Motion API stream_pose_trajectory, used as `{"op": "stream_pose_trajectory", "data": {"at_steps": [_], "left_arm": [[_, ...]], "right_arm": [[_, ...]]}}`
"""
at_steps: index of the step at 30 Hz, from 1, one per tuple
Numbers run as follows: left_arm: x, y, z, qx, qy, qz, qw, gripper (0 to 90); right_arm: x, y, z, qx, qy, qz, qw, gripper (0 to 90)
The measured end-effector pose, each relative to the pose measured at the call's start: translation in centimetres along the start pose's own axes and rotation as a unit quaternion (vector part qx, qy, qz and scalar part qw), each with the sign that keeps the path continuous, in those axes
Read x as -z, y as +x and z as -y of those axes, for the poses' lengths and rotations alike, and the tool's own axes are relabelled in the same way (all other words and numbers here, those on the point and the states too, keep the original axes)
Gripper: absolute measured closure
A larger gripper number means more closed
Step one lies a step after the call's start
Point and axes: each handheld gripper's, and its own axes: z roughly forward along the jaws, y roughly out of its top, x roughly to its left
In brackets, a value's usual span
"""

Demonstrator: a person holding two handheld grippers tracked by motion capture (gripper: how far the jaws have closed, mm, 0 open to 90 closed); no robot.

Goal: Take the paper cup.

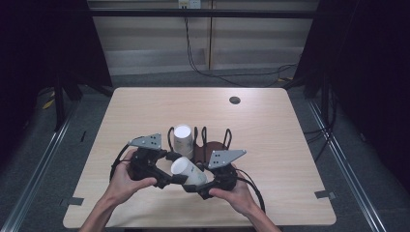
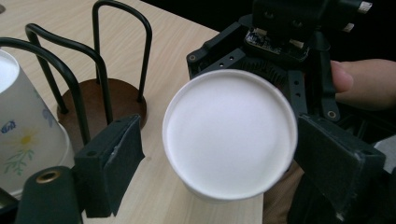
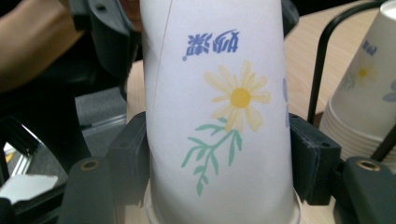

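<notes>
A white paper cup printed with a yellow flower hangs tilted above the table's front, between both grippers. My right gripper is shut on it near the rim, a jaw pressed against each side. The cup's round white bottom faces my left gripper. That gripper is open, its jaws flanking the bottom with a gap on one side. Just behind, a stack of upside-down cups stands in a black wire rack with a round brown base.
The light wooden table has a small dark round hole at the back right. Black cables run along the floor behind it. Dark curtains and metal rails line both sides. A person's hands hold both grippers near the front edge.
</notes>
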Motion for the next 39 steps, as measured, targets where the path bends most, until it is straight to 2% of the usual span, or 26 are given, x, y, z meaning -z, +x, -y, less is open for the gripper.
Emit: {"op": "stream_pose_trajectory", "data": {"at_steps": [3,11,12,15,18,20,21,22,26,27,29,32,36,37,39], "left_arm": [[0.2,0.0,0.0,-0.004,0.003,-0.009,0.9999,16.3],[0.3,-0.2,0.1,-0.015,0.011,-0.013,0.9997,20.0],[0.3,-0.2,0.1,-0.032,0.02,-0.025,0.999,19.3],[0.6,-0.2,-0.1,-0.043,0.03,-0.049,0.9974,16.7],[0.9,-0.2,-0.2,-0.048,0.027,-0.049,0.9973,16.2],[0.9,-0.2,-0.1,-0.049,0.034,-0.05,0.997,16.3],[0.8,-0.2,0.0,-0.051,0.052,-0.051,0.9961,16.3],[0.9,-0.1,0.1,-0.053,0.059,-0.05,0.9956,16.5],[0.9,-0.2,0.3,-0.057,0.054,-0.05,0.9957,16.7],[0.9,-0.1,0.4,-0.058,0.047,-0.052,0.9958,16.6],[1.2,-0.1,0.5,-0.064,0.049,-0.058,0.995,16.6],[1.5,0.2,0.8,-0.062,0.039,-0.062,0.9954,16.5],[1.5,0.3,1.0,-0.057,0.044,-0.067,0.9952,17.0],[1.5,0.3,1.1,-0.055,0.045,-0.069,0.9951,17.0],[1.3,0.4,1.2,-0.054,0.05,-0.071,0.9947,17.0]], "right_arm": [[0.0,-0.2,0.1,-0.001,0.018,0.005,0.9998,32.9],[0.4,-0.6,0.0,-0.002,0.042,0.014,0.999,33.1],[0.7,-0.6,-0.2,0.002,0.046,0.012,0.9989,33.1],[0.9,-0.7,-0.3,0.002,0.051,0.012,0.9986,33.1],[0.8,-1.1,-0.4,0.011,0.075,0.022,0.9969,33.1],[0.8,-1.2,-0.4,0.011,0.078,0.022,0.9966,33.1],[0.9,-1.2,-0.8,0.014,0.087,0.024,0.9959,33.1],[0.9,-1.1,-1.0,0.014,0.087,0.023,0.9959,33.1],[1.2,-1.2,-1.7,0.018,0.089,0.026,0.9955,32.9],[1.2,-1.5,-2.3,0.014,0.096,0.029,0.9949,32.6],[1.5,-1.7,-3.0,0.017,0.106,0.031,0.9937,32.5],[1.8,-1.9,-3.7,0.015,0.116,0.031,0.9926,32.6],[1.3,-2.3,-3.6,0.017,0.142,0.03,0.9892,32.2],[1.3,-2.3,-3.6,0.017,0.142,0.03,0.9892,32.2],[0.7,-2.6,-3.3,0.02,0.164,0.02,0.986,31.6]]}}
